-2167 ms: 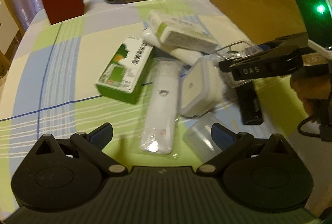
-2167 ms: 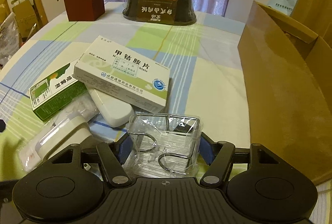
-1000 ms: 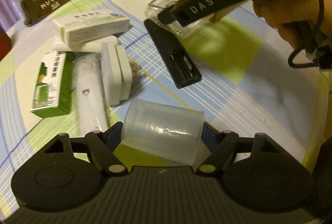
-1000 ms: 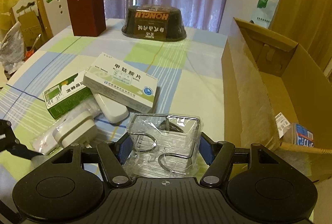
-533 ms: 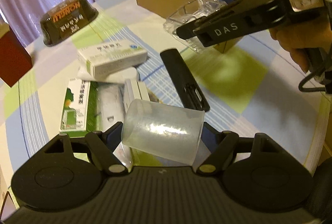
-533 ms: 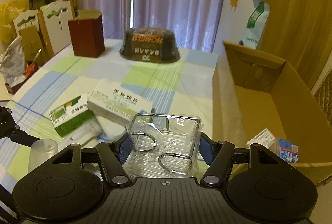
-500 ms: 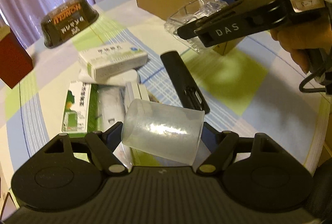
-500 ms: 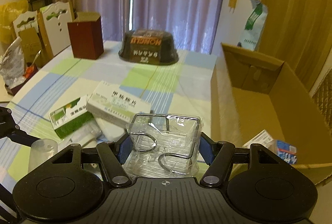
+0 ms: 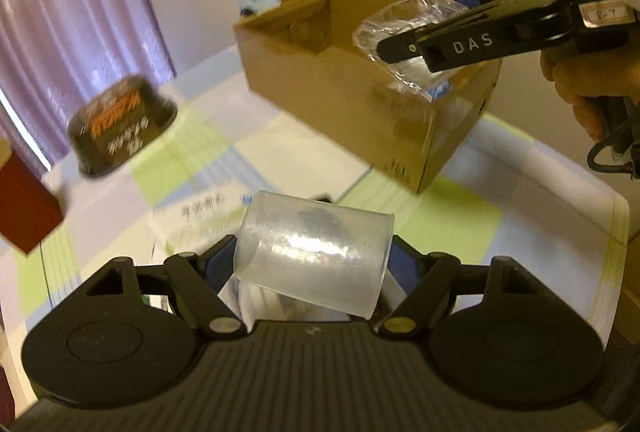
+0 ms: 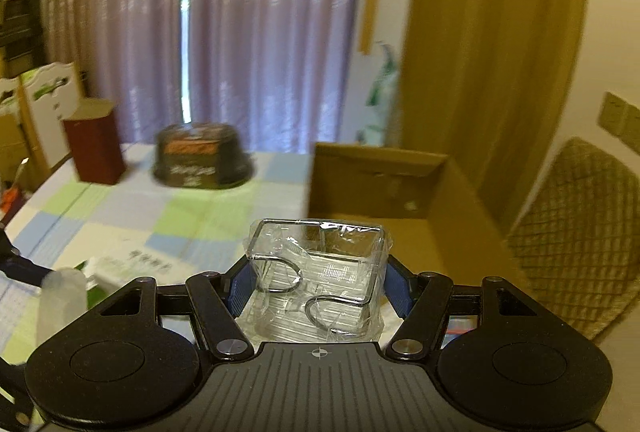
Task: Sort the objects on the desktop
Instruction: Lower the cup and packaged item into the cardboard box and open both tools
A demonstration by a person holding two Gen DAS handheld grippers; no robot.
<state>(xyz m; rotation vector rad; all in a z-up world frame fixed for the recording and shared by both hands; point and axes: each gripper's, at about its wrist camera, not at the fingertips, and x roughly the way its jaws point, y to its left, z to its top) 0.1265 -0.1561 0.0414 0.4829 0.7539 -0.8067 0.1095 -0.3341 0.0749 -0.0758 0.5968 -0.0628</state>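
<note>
Your right gripper (image 10: 318, 282) pinches the clear plastic packet of wire hooks (image 10: 316, 272) between its blue pads, and it hangs above the near wall of the open cardboard box (image 9: 344, 100), which stands toward the table's far right corner. Carry the packet fully past that wall so it sits over the box's floor before you spread the fingers; let go while it is over the rim and I judge it may catch the edge and tip back onto the checked tablecloth (image 9: 460, 228).

Your left gripper (image 9: 314, 264) is closed on a frosted plastic cup (image 9: 312, 252) lying sideways between its fingers, held in the air above the table's middle, short of the box. Keep it clear of the right gripper until the packet is released, then bring the cup over the same opening.

The inside of the box is mostly hidden or blurred here, so I cannot tell what it holds.
</note>
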